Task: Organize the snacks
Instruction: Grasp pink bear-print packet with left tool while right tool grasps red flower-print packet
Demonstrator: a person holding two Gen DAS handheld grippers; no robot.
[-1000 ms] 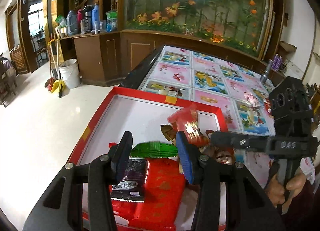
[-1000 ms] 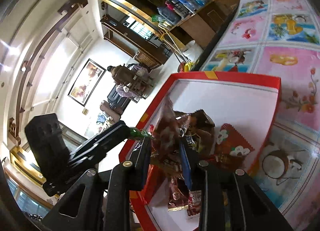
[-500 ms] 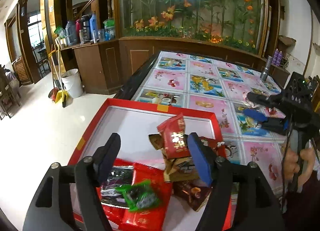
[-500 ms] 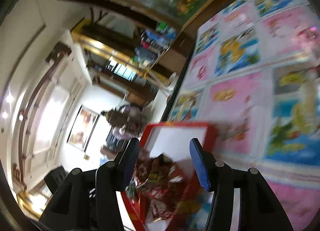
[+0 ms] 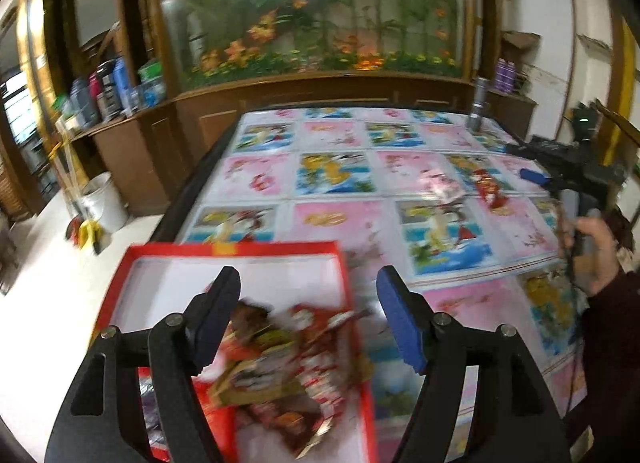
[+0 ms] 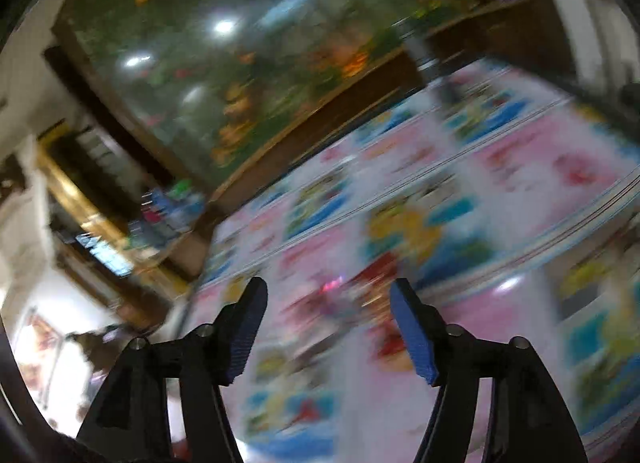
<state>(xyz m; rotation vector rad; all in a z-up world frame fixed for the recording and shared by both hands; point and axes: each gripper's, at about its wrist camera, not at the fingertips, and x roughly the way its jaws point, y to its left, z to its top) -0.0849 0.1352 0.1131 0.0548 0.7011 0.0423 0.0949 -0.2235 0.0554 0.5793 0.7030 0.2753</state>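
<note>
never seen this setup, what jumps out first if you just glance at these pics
The red box at the near left corner of the table, with a heap of snack packets in its near end. Beyond it, the bright picture tablecloth, with two loose packets lying far right near the right gripper. Behind stands a big fish tank.

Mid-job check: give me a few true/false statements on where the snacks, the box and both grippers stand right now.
1. The left gripper is open with nothing between its pads. True.
2. The red box is empty. False: a pile of snack packets lies in its near part.
3. Some snack packets on the table lie outside the box. True.
4. The right gripper is shut on a packet. False: its jaws have just been opening and nothing is between them.
5. The box stands in the middle of the table. False: it is at the table's near left corner.
</note>
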